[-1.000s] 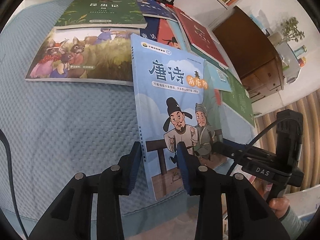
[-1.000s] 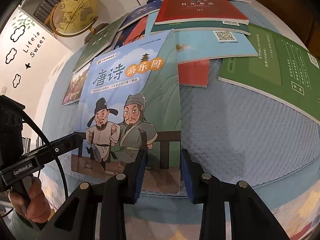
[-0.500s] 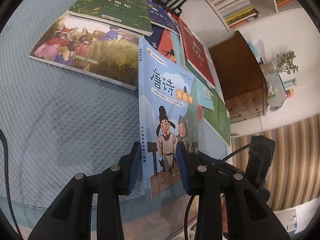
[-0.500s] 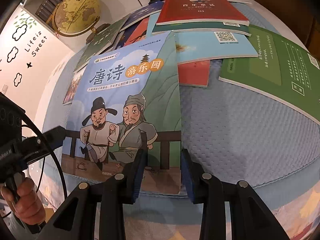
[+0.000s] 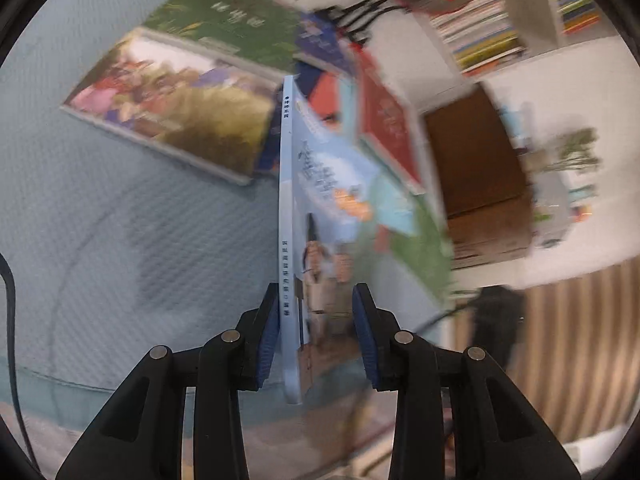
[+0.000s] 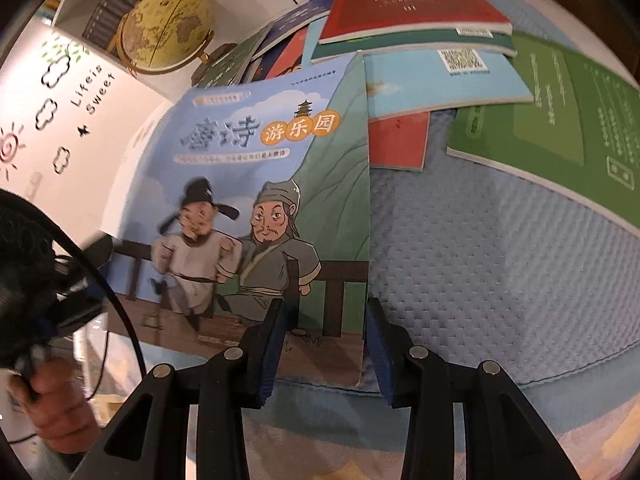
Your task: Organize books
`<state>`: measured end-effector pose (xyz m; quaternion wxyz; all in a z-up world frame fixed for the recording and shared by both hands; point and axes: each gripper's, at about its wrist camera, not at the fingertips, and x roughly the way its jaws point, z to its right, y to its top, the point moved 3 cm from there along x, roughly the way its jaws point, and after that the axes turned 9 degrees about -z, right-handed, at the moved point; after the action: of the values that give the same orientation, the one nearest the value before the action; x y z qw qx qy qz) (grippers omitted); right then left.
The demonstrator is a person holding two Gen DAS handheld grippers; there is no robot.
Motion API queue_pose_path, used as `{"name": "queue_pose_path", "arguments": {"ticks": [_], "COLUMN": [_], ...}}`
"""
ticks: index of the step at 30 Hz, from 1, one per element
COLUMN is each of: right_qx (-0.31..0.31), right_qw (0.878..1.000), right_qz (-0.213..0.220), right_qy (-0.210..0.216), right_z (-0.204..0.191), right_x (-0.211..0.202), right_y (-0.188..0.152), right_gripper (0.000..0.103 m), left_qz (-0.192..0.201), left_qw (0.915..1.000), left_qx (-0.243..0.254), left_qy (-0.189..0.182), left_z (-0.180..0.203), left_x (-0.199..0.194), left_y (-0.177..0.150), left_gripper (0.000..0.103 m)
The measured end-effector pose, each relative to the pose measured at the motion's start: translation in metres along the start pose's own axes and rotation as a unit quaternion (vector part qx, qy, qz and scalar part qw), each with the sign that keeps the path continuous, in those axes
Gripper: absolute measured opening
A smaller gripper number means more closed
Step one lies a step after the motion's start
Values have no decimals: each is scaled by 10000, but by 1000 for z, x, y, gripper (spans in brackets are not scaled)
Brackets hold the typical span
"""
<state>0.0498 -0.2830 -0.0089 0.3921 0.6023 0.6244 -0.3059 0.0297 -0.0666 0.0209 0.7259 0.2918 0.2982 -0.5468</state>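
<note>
1. Bedroom or study: blue quilted bed cover (image 5: 100, 240) serves as the work surface. Behind it are a white bookshelf (image 5: 500, 20), a wooden cabinet (image 5: 480, 168), a globe (image 6: 168, 28), and a wall with cloud stickers (image 6: 80, 92).
2. Loose books overlap along the far side: picture book (image 5: 172, 108), dark green book (image 5: 232, 24), red book (image 6: 408, 4), pale blue book (image 6: 440, 80), light green book (image 6: 560, 100).
3. Blue book (image 6: 260, 200), with two cartoon men on the cover, is tilted up off the cover. It sits nearest the grippers, at the front edge of the bed.
4. Left gripper (image 5: 316, 340): jaws partly open and have just closed a little. The book's spine sits between them, close to the left pad and clear of the right. No firm clamp is visible. The view is blurred.
5. Right gripper (image 6: 326, 344): jaws partly open and have just widened. The book's lower right corner is in the gap, and the pads do not look pressed on it.
6. A hand (image 6: 52, 412) holds the left tool at the book's left edge.
7. Open room: bare quilt lies left of the blue book in the left view and right of it in the right view. The bed's front seam runs just below the jaws.
</note>
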Motion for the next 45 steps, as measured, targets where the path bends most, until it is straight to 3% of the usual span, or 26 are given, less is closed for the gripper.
{"name": "queue_pose_path", "arguments": {"ticks": [2,6,10,12,14,16,18,23,25,29,31,34,36,40,45], "right_qx": [123,300,148,90,122,187,273,482,801,1093,1083,1088,946,391,-318], "right_qw": [9997,9983,9991,9993,9990,9984,9951,9862,9732,9544,9481,9513,9575,9739,9888], "right_qz": [-64,-199,-292,-289,-283,-322,-498,-629,-633,-553,-440,-472,-514,-431,-267], "right_qy": [210,456,268,204,314,428,808,1451,2061,2724,2956,2844,2677,2194,1435], "right_z": [5,11,4,2,3,6,11,25,39,54,53,51,46,30,8], "right_x": [-1,-2,-6,-10,-15,-19,-19,-13,-10,-5,-7,-2,0,-14,-32], "right_y": [2,3,8,13,15,18,17,6,0,3,8,19,19,12,16], "right_gripper": [38,39,43,44,47,54,67,83,84,84,81,57,36,33,33], "left_qz": [-30,-77,-194,-232,-280,-314,-412,-608,-702,-833,-894,-777,-689,-635,-603], "left_qw": [9997,9990,9984,9988,9974,9926,9852,9820,9766,9719,9713,9810,9828,9836,9796], "left_qx": [-93,-209,-362,-397,-590,-857,-1056,-1075,-1223,-1324,-1328,-1201,-1223,-1295,-1445], "left_qy": [207,384,387,174,-298,-804,-1284,-1432,-1624,-1760,-1759,-1308,-1203,-1082,-1262], "left_z": [-6,-9,-6,0,0,1,6,26,26,26,28,27,22,15,9], "left_x": [7,18,31,34,32,28,25,26,28,30,32,30,26,25,23], "left_y": [0,1,0,-2,-2,1,4,9,8,8,8,10,11,7,1], "left_gripper": [16,14,14,14,14,14,13,13,13,13,13,13,13,13,13]}}
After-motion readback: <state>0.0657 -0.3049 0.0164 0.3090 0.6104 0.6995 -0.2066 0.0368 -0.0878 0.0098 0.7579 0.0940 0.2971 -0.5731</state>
